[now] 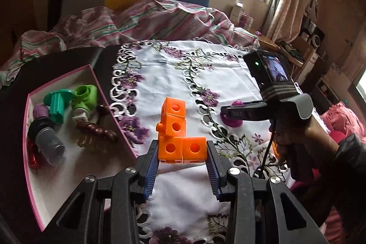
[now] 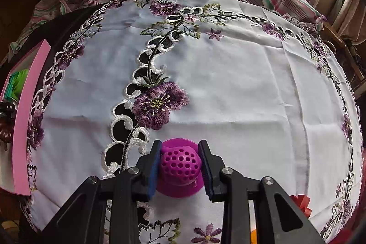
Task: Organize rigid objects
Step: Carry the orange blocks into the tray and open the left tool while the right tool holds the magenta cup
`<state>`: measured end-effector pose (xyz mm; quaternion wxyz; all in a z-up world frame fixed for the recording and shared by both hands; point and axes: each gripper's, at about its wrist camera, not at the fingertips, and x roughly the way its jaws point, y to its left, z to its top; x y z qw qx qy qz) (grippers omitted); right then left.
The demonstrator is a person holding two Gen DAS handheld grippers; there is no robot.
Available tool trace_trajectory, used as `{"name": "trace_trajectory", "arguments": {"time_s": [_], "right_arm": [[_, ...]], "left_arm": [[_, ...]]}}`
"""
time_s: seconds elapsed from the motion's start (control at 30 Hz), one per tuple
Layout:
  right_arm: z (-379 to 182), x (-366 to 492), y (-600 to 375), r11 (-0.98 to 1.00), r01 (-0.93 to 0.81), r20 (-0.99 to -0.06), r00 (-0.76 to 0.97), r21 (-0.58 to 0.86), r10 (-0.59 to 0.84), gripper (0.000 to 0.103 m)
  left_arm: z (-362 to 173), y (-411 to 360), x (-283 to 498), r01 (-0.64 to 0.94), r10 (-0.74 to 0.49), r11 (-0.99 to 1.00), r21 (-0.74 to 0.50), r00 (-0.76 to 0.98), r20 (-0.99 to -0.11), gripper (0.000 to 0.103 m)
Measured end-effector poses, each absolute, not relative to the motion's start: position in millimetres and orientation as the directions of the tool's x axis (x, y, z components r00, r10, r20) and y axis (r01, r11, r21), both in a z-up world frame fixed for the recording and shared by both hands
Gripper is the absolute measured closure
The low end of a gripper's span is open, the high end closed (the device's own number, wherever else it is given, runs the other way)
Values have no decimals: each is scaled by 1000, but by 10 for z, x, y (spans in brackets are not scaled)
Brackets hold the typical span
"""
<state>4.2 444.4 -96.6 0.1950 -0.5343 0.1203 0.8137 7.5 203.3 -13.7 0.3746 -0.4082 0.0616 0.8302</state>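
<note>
Between the left hand-held gripper [image 1: 182, 150] pads sits a clenched orange cube cluster [image 1: 176, 129]; next, carry it leftward into the pink box [image 1: 36, 93]; right hand-held gripper [image 2: 179, 164] grasps a magenta perforated dome [image 2: 179, 162]

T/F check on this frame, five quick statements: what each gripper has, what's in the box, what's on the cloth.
1. The left gripper holds an orange block piece. True.
2. The right gripper is closed on a green toy. False: it grips a magenta perforated dome.
3. The pink-rimmed box is empty. False: it holds several items, including a teal piece.
4. The tablecloth has purple embroidered flowers. True.
5. The dome sits inside the box. False: it is over the tablecloth.
</note>
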Motion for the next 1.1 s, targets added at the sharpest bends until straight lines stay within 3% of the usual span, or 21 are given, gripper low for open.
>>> {"name": "trace_trajectory", "arguments": {"time_s": [0.43,0.8,1.1], "right_arm": [[-959,46,4403,-903,-429,-915,-353,-29,197,71],[-960,43,4383,-908,-419,-916,-351,-34,196,71],[-966,48,4378,-909,-415,-916,-353,-29,191,71]], "left_arm": [[-176,1463,-163,-548,513,-805,-228,-451,-730,64],[-408,478,-435,-319,368,-920,-227,-511,-776,64],[-645,384,-594,-255,332,-939,-232,-492,-805,63]]}}
